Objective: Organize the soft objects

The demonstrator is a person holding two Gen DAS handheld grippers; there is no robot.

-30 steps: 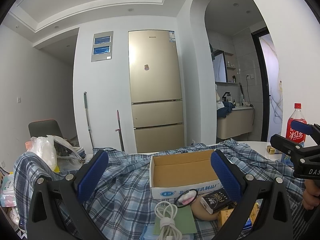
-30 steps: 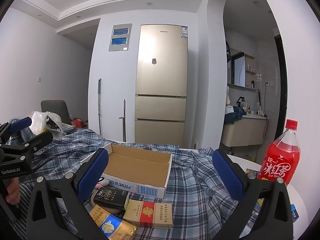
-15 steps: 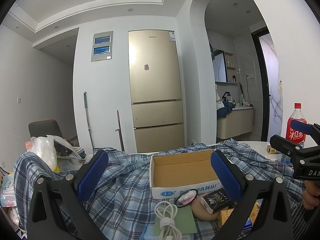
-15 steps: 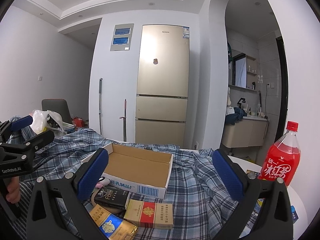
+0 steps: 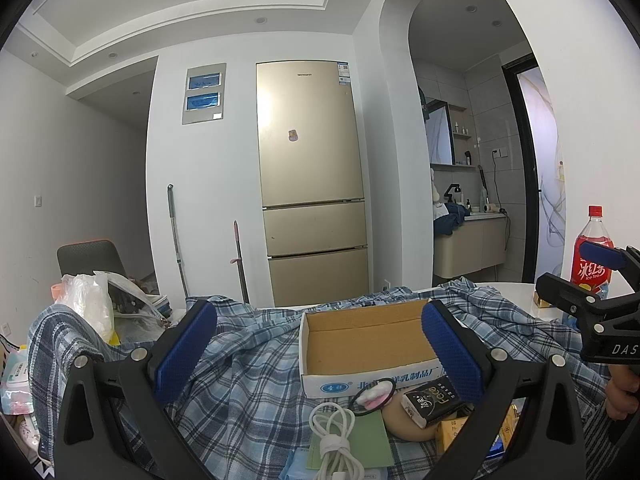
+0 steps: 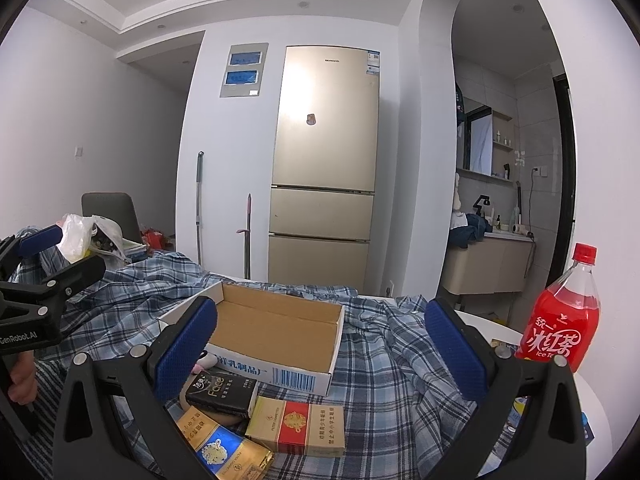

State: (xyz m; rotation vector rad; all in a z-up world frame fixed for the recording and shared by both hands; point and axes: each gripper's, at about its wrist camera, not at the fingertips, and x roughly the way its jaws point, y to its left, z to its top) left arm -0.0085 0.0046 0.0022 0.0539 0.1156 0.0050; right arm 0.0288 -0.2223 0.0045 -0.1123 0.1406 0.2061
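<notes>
A blue plaid shirt point(image 5: 248, 372) covers the table, also in the right wrist view point(image 6: 384, 352). An open, empty cardboard box point(image 5: 368, 336) lies on it point(image 6: 280, 328). In front of the box lie a coiled white cable point(image 5: 334, 436), a green pad point(image 5: 360, 440), a hair tie with a pink puff point(image 5: 374, 392), a beige round sponge point(image 5: 404, 420) and a black Face pack point(image 6: 224, 392). My left gripper point(image 5: 318, 348) is open and empty above them. My right gripper point(image 6: 320, 344) is open and empty over the box and cigarette packs point(image 6: 300, 424).
A red iced-tea bottle point(image 6: 564, 320) stands at the right on the white table. A plastic bag point(image 5: 92, 304) and a chair point(image 5: 90, 256) are at the left. A wet-wipes pack point(image 5: 14, 380) lies at the far left. A fridge point(image 5: 312, 180) stands behind.
</notes>
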